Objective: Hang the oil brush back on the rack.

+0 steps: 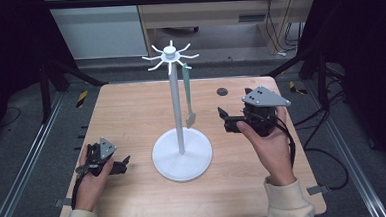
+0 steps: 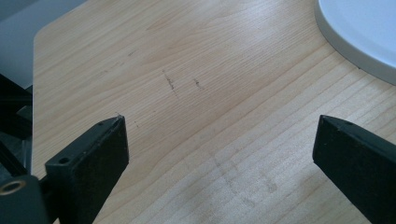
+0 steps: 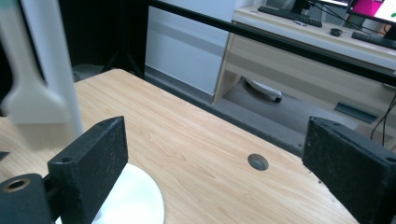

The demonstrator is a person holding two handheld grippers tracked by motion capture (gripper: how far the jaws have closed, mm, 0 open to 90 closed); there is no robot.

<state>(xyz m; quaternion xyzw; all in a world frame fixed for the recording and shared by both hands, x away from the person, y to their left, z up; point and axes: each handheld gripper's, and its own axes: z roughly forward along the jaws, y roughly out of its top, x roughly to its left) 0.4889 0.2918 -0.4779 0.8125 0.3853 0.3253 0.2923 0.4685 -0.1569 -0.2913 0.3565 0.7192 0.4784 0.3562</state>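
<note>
A white stand with a round base (image 1: 182,156) and a thin pole rises at the table's middle, and hooks (image 1: 169,53) fan out at its top. A pale brush (image 1: 188,96) hangs from one hook, its bristled head down beside the pole. My right gripper (image 1: 225,120) is held above the table just right of the brush, open, with nothing between its jaws. In the right gripper view the brush (image 3: 32,102) and the pole (image 3: 51,60) stand at the left of my right gripper (image 3: 215,140). My left gripper (image 1: 125,164) rests low at the table's left, open (image 2: 219,126) over bare wood, with the stand's base (image 2: 364,32) at the right.
A small round dark hole (image 1: 222,92) sits in the wooden table (image 1: 126,112) behind the right gripper, also seen as a hole (image 3: 258,161) in the right gripper view. Black frame posts flank the table. A desk (image 3: 327,51) stands beyond the far edge.
</note>
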